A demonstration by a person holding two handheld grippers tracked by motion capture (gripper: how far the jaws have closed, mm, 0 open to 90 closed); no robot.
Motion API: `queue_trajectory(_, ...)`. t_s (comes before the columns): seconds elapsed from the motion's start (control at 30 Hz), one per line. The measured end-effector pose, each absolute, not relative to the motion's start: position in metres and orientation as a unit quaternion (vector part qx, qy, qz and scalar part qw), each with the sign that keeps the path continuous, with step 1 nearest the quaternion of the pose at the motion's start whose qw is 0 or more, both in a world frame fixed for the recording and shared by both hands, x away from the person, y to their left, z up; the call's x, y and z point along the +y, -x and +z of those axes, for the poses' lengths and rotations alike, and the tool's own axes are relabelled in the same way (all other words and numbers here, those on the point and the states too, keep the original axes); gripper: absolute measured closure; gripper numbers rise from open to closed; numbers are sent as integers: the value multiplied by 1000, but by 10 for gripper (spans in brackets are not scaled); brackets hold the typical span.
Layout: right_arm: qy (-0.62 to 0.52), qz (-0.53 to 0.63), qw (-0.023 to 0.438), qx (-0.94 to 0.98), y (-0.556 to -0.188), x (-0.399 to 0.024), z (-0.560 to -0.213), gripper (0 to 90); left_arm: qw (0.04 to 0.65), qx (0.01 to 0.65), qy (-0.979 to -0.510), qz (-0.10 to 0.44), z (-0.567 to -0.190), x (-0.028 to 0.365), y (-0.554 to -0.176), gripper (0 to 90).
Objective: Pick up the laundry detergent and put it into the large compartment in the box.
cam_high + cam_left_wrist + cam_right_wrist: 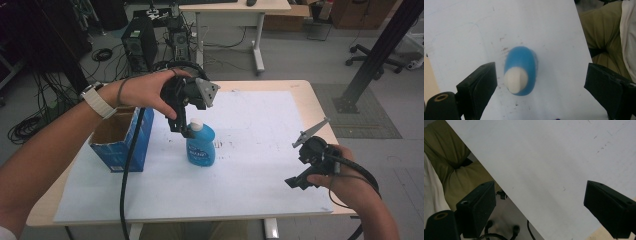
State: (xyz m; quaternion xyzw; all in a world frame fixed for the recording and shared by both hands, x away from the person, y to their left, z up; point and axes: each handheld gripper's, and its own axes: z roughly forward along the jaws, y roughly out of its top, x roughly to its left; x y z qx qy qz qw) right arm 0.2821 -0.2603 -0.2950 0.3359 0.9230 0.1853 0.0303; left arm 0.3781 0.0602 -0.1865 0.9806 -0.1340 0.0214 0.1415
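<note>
A blue bottle (pixel 201 145) with a white cap stands upright on the white sheet (pixel 250 130), left of the table's middle. My left gripper (pixel 184 131) hangs just above it, pointing down, open. From the left gripper view I look straight down on the blue bottle (pixel 521 71), its white cap (pixel 515 80) between the two wide-apart jaws and touching neither. My right gripper (pixel 300 182) is open over the sheet's front right corner, well away from the bottle. Nothing is between its jaws in the right gripper view, where the white sheet (pixel 554 170) lies below.
An open blue cardboard box (pixel 120 140) stands left of the bottle, close to my left forearm. The table's front edge runs under the right gripper, with the person's lap (pixel 446 165) beyond it. Computers, cables and another desk are on the floor behind the table.
</note>
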Motion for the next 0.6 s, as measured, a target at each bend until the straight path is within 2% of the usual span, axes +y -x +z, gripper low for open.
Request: queue_trajectory(0.6, -337, 187, 28, 922, -284, -262, -296, 109, 126, -127, -984, 15, -201, 53, -399, 101)
